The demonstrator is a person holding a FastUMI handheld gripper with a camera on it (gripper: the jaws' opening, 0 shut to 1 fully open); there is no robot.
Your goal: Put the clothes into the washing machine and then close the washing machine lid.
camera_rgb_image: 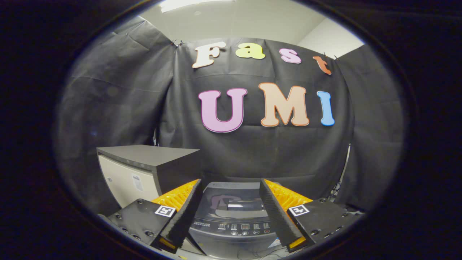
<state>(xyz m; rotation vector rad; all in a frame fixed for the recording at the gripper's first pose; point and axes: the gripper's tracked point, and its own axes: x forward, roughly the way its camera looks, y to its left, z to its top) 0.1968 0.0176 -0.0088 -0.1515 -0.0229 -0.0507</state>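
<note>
- Directly ahead, at twelve o'clock, the washing machine [231, 216] is seen between the fingers, lid down.
- Nothing is held by the gripper [230, 187]; its jaws are spread wide, seemingly awaiting clothes.
- At ten o'clock, a grey cabinet [144, 169] is placed.

Washing machine [231, 224] beside cabinet [144, 169]; floor hidden

Tongs [230, 187]: black ribbed fingers [184, 213], orange ridged backs, black screwed mounts, square black-white markers; fingers spread apart.
</note>
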